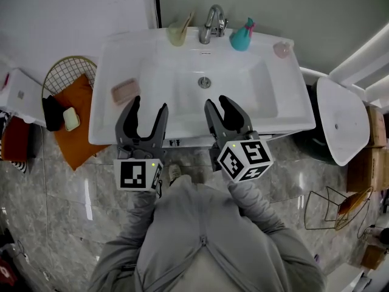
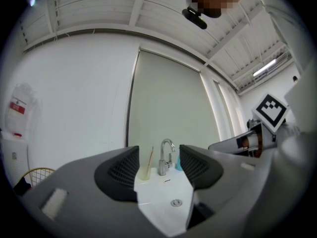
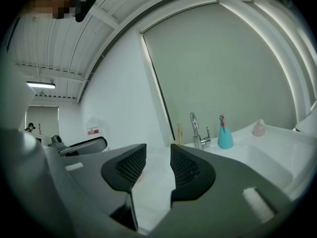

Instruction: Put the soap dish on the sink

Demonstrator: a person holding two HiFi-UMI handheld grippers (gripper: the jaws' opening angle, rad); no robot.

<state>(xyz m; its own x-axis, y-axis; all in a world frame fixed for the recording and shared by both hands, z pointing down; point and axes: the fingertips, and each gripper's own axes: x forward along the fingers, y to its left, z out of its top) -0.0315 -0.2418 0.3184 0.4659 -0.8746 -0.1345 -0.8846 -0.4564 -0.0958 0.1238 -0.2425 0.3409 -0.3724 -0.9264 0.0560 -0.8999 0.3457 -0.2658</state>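
**Soap dish on sink ledge; both grippers empty**

The soap dish (image 1: pixel 125 90), pink and oblong, is seen lying flat on the left ledge of the sink (image 1: pixel 285 111), between the basin and the left edge and nearer the front edge than the back. Placement is judged done; nothing is left beyond drawing the tools away.

The left gripper (image 1: pixel 149 105) is held over the front edge, just beside the dish and apart from it. Its jaws are spread wide with nothing between them; only the basin and the tap (image 2: pixel 166 155) show through the gap. The right gripper (image 1: pixel 217 102) is held over the front edge of the basin, its jaws parted by a narrower gap and also empty.

Not resolved:
- Whether soap lies in the dish cannot be told from above.
- The dish is hidden behind a jaw in the left gripper view. In the right gripper view only a faint pink trace shows beside a jaw.
- A pale block (image 1: pixel 71 118) on the orange cloth (image 1: pixel 76 142), left of the sink, is not identified.
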